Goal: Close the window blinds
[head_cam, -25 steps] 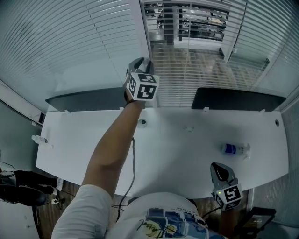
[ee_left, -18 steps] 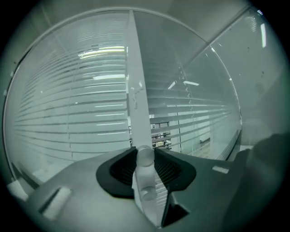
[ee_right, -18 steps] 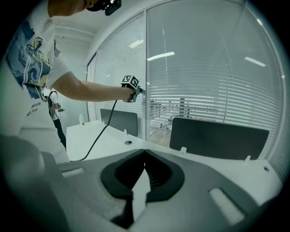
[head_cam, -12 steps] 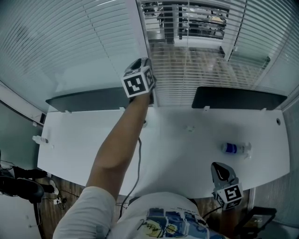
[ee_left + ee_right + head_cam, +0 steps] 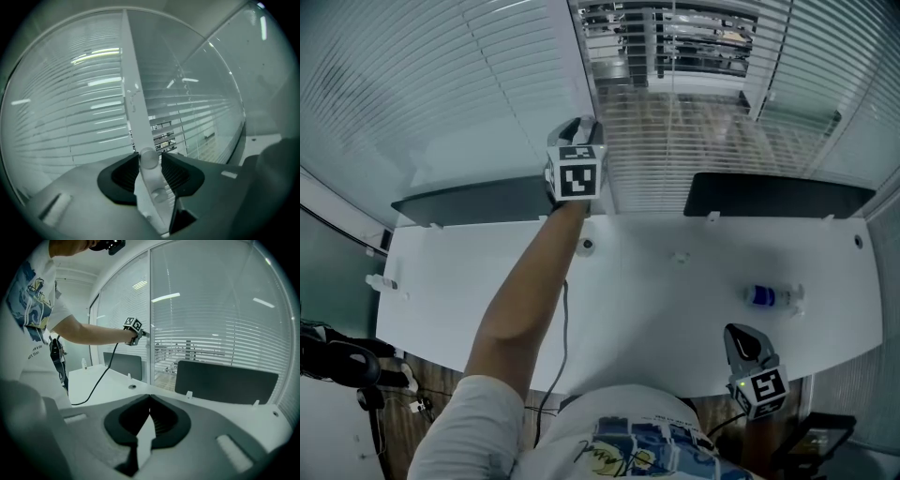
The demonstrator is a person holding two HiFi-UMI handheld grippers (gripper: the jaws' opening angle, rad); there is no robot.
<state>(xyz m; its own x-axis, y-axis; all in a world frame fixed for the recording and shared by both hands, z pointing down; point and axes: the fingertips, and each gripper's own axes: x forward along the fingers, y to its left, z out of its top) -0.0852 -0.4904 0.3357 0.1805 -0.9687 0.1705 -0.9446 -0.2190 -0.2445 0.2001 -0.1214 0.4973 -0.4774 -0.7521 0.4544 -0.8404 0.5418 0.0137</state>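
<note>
The left tool (image 5: 583,127) squeezes the round knob (image 5: 149,158) on the window post, past the worktop's (image 5: 656,300) far edge. It has just twisted. The blinds (image 5: 694,122) still show gaps, so they probably need more turning. The right tool (image 5: 742,345) is shut and empty.

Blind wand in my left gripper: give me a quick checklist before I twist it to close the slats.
1. Left gripper shut on the wand: ok.
2. Wand centred, a jaw on each side: ok.
3. Right gripper out of the way: ok, shut on nothing, low at the desk edge.
4. Slats closed: not ok, the room beyond shows through right of the frame post.
5. Bottle clear of both grippers: ok, lying on the desk.
6. Twist direction that closes them: cannot tell.
</note>
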